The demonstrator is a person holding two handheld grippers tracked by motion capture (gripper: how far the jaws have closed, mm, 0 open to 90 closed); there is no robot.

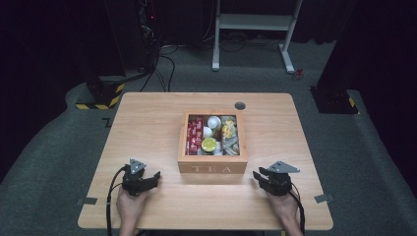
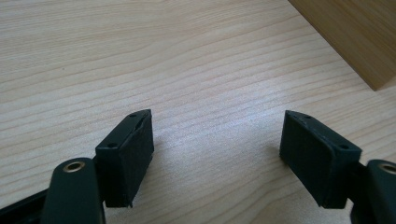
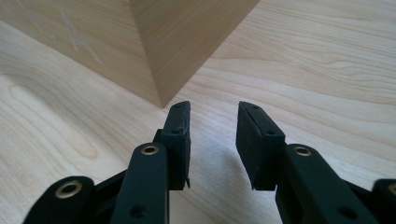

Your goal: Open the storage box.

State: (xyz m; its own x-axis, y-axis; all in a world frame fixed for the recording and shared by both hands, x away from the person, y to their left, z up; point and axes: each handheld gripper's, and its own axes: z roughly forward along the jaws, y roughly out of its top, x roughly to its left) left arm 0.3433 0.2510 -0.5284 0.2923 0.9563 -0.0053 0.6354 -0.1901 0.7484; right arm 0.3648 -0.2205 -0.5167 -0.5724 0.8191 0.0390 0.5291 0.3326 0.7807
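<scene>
wooden tea box (image 1: pixel 212 167) in the middle of the table (image 1: pixel 147 113), lid off, packets inside. left gripper (image 1: pixel 156 178) low beside its left front corner, jaws wide apart, nothing between. right gripper (image 1: pixel 257 175) near its right front corner, jaws parted less, empty.

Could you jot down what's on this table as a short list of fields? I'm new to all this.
Surface: wooden table
Centre: open wooden box marked TEA, holding red packets, white round pods and a yellow-lidded pod
Left gripper: fingers open, nothing between them, left of the box
Right gripper: fingers open, nothing between them, near the box's corner
Hands: resting on the table's near edge
</scene>
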